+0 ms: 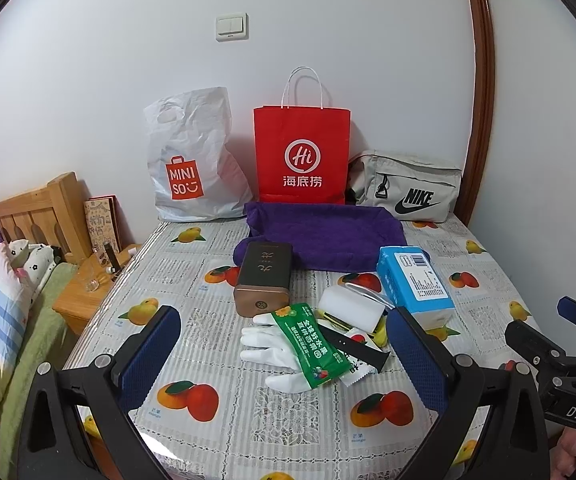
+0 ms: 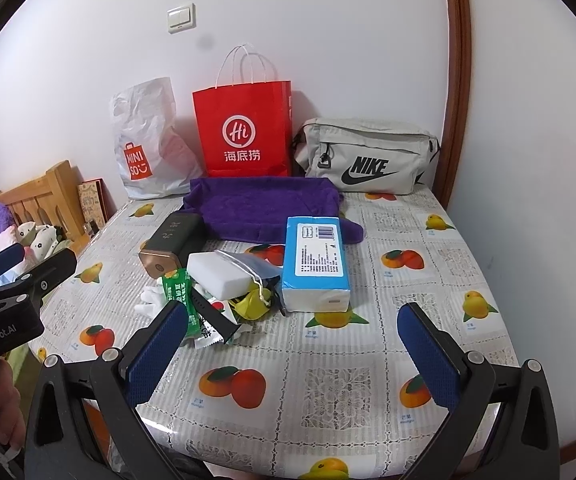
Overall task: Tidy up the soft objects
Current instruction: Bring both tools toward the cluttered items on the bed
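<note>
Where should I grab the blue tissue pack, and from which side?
Take the blue tissue pack across its two long sides, near the end facing you, coming from the front with the right claw, which is open. The pack lies flat and lengthwise toward that claw; its right side is clear, but the white sponge and clutter crowd its left, so stay toward the near end.

Purple towel (image 1: 324,236) lies crumpled behind white glove (image 1: 272,352).

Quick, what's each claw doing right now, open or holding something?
Left claw: open, holding nothing, above the table.
Right claw: open, holding nothing.
</note>
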`<state>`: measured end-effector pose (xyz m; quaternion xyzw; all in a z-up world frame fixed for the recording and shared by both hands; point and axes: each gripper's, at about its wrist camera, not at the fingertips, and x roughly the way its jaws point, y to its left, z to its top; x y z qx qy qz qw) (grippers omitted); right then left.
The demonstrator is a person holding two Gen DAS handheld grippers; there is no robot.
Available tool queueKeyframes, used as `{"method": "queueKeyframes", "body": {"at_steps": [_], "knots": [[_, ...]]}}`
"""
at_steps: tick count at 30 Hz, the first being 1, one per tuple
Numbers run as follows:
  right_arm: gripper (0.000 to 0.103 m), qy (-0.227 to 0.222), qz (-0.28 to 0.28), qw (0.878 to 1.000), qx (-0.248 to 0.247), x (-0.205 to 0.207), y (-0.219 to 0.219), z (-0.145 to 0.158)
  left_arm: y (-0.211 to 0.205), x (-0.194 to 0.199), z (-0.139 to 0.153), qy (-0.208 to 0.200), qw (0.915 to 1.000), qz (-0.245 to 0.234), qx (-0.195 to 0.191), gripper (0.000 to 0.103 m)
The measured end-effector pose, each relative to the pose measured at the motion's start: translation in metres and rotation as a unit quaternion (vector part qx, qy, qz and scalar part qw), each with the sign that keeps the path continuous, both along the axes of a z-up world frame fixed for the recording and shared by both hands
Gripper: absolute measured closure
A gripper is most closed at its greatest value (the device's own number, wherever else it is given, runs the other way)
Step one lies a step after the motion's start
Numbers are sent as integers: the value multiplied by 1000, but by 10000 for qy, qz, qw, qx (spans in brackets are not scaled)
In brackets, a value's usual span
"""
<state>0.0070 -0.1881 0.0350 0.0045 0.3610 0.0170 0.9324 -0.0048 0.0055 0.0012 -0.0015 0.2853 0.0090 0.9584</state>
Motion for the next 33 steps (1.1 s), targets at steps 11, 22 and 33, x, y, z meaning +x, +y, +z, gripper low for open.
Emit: {"method": "queueKeyframes", "body": {"at_steps": [11, 22, 33], "knots": [[0, 73, 23, 10000, 16, 5, 1, -3, 0, 7, -5, 148, 9999, 44, 26, 0], [0, 97, 175, 9998, -78, 8, 14, -6, 9, 7, -11, 161, 9998, 127, -31, 0], [0, 166, 239, 9995, -108, 12, 19, -12, 16, 8, -17, 211, 9995, 213, -94, 0]]}}
